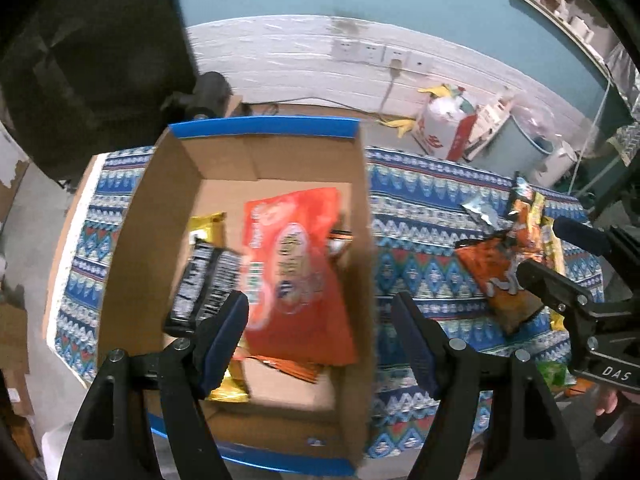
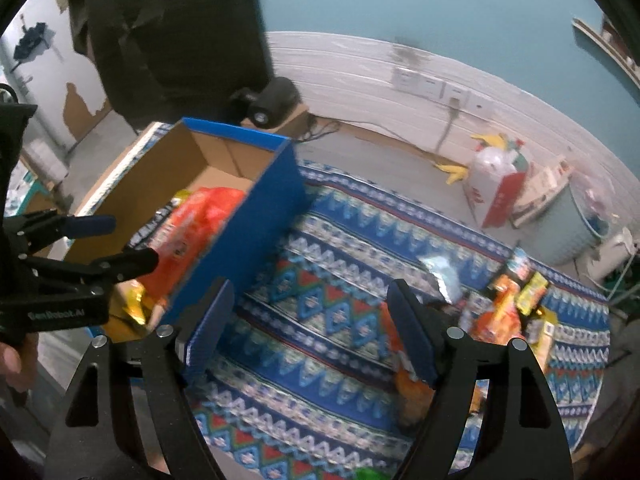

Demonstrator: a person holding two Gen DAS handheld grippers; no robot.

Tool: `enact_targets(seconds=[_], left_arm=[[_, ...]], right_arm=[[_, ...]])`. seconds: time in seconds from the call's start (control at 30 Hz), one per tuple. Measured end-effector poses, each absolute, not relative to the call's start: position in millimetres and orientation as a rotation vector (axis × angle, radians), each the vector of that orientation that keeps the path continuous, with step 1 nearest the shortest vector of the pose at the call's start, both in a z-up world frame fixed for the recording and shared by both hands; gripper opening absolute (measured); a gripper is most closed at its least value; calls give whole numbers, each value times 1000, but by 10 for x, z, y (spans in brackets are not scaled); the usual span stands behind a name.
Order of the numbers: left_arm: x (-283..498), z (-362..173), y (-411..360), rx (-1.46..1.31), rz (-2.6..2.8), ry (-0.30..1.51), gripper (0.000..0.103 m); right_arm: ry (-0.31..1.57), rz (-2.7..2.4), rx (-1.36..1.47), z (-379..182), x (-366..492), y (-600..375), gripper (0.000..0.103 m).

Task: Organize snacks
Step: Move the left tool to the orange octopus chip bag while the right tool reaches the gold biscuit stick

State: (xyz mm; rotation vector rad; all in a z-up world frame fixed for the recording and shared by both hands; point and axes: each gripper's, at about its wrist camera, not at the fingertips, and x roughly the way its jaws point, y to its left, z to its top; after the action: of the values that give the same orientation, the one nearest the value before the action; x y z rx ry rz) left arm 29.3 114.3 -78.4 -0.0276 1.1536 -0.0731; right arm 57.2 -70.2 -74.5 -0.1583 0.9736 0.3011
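Note:
A blue-edged cardboard box (image 1: 360,216) stands on the patterned tablecloth (image 1: 420,220). Inside lie a large orange snack bag (image 1: 296,268), a black packet (image 1: 206,284) and gold packets (image 1: 208,222). My left gripper (image 1: 320,320) is open and empty above the box. My right gripper (image 2: 310,312) is open and empty over the cloth, right of the box (image 2: 256,232). An orange chip bag (image 2: 408,376) lies beside its right finger. More loose snacks (image 2: 516,304) lie at the right. The right gripper also shows in the left wrist view (image 1: 560,256).
A wall with sockets (image 1: 372,54) runs behind the table. A white and red bag (image 1: 444,128) and a grey bin (image 1: 516,144) stand on the floor. A black object (image 1: 208,92) sits behind the box. A silver packet (image 2: 442,272) lies on the cloth.

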Motion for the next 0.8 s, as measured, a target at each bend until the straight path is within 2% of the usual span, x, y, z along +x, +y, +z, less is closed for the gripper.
enact_targets(seconds=[0.8], left_arm=[[359, -1163, -356, 29, -282, 1308, 76]], right_arm=[[1029, 35, -46, -947, 226, -2406, 82]])
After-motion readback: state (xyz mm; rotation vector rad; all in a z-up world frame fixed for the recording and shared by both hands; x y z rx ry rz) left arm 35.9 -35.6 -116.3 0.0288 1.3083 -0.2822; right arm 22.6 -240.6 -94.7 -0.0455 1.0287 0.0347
